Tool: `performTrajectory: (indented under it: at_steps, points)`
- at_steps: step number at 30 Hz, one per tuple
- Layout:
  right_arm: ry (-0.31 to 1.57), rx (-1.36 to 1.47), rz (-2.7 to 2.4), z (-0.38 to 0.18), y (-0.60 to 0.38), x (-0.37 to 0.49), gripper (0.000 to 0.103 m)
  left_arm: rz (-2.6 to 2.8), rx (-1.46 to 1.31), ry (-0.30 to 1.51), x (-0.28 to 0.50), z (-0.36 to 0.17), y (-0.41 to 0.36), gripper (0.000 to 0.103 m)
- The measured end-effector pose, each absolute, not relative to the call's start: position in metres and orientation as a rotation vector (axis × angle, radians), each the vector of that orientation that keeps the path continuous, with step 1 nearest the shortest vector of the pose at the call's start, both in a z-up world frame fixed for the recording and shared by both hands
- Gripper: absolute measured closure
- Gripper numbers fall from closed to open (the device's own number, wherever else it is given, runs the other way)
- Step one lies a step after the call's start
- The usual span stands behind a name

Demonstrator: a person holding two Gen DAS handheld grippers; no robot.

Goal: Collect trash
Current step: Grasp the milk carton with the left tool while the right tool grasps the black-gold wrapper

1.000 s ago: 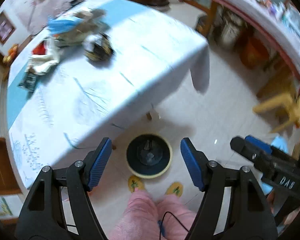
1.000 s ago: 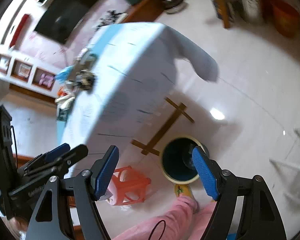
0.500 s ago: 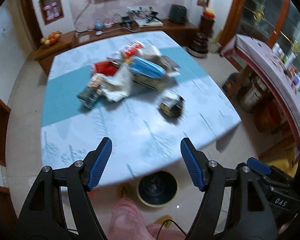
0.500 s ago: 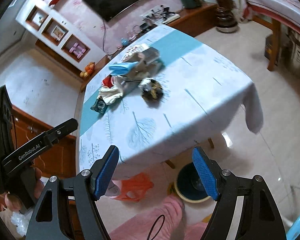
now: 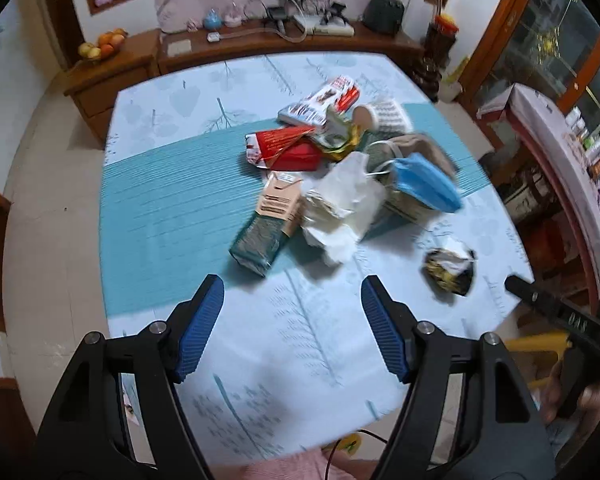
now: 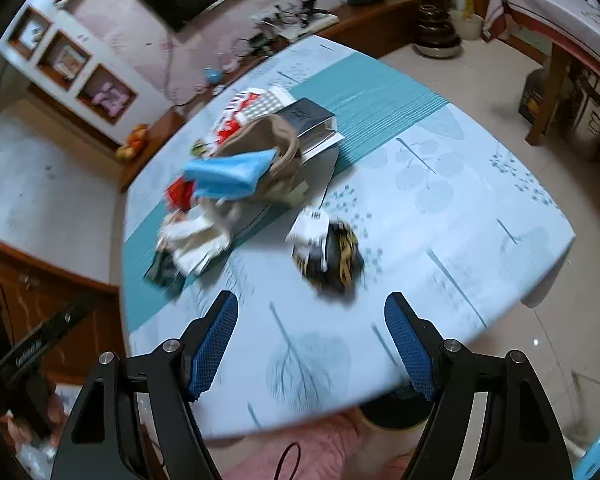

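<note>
A heap of trash lies mid-table: a blue face mask (image 5: 426,186) (image 6: 228,174), crumpled white paper (image 5: 342,212) (image 6: 196,240), a red packet (image 5: 286,148), a green carton (image 5: 260,240) and boxes. A crumpled black-and-yellow wrapper (image 5: 450,270) (image 6: 330,258) lies apart, nearer me. My left gripper (image 5: 292,324) is open and empty above the near table edge. My right gripper (image 6: 310,344) is open and empty, just short of the wrapper. A dark bin (image 6: 396,412) shows under the table edge.
The table (image 5: 160,208) has a pale blue leaf-print cloth with a teal band. A wooden sideboard (image 5: 260,46) with electronics and fruit stands behind. Another covered table (image 5: 560,148) and wooden furniture stand right. My pink-clad legs (image 6: 308,452) are below.
Both grippers have swung up from pointing at the floor and bin to facing the table top. The trash heap now fills the view and is closer. Both stay open.
</note>
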State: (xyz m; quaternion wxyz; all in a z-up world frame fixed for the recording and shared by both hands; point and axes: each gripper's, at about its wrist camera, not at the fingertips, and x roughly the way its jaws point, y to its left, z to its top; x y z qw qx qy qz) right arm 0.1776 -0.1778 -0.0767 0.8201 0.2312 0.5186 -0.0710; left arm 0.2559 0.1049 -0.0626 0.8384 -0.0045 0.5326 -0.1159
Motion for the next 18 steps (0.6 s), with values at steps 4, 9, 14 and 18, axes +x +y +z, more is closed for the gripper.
performTrajectory:
  at_steps: [4,9,14,18]
  points:
    - [1.140,0.480,-0.222,-0.103,-0.177,0.218,0.026,-0.270,0.040,1.190,0.303,-0.096,0.105,0.035]
    - [1.182,0.476,-0.284,-0.127,-0.180,0.244,0.026,-0.300,0.123,1.297,0.349,-0.140,0.094,0.035]
    - [1.220,0.470,-0.316,-0.145,-0.180,0.254,0.026,-0.334,0.186,1.370,0.373,-0.169,0.088,0.039]
    - [1.250,0.471,-0.324,-0.159,-0.179,0.261,0.030,-0.342,0.205,1.404,0.382,-0.184,0.087,0.046]
